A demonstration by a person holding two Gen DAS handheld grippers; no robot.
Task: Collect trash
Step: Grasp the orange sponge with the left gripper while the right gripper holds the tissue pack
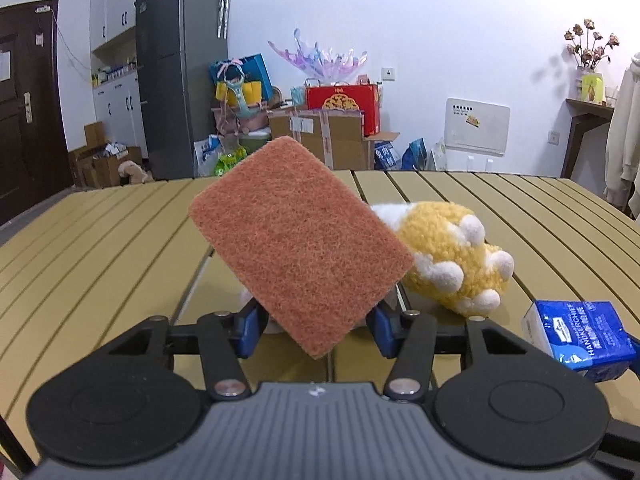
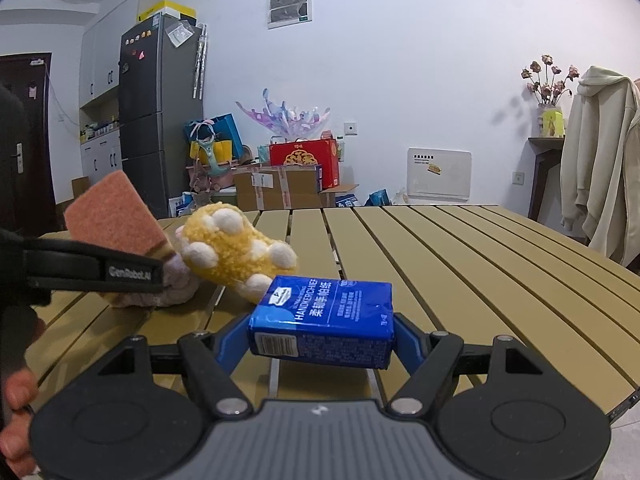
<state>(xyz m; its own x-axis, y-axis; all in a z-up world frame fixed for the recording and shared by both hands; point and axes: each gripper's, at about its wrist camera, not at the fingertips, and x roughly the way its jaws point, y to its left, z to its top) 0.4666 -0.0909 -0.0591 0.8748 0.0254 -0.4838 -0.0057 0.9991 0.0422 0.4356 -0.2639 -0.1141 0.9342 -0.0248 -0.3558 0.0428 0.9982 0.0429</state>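
The left gripper has its jaws narrowed on the lower end of an orange scouring sponge, which stands tilted up between the two blue pads, most of it above and ahead of them. The right gripper holds a blue handkerchief pack, clamped by its two short ends and lying flat between the jaws, its printed top facing up. Both pieces seem already picked up, so I judge that the step in hand is to carry them away to a trash container, which no view shows. To do this well, the left grip should stay firm, because only a corner part of the sponge sits between the pads and the soft material may slip or twist. The pack is held more safely, but its wrapper looks smooth, so a level carry is better. Just ahead of the left jaws, a yellow plush toy lies on the slatted table, close behind the sponge. Seen from the right wrist, a pinkish soft thing lies under the left finger; I cannot tell what it is. Lifting before moving sideways should avoid dragging either one.
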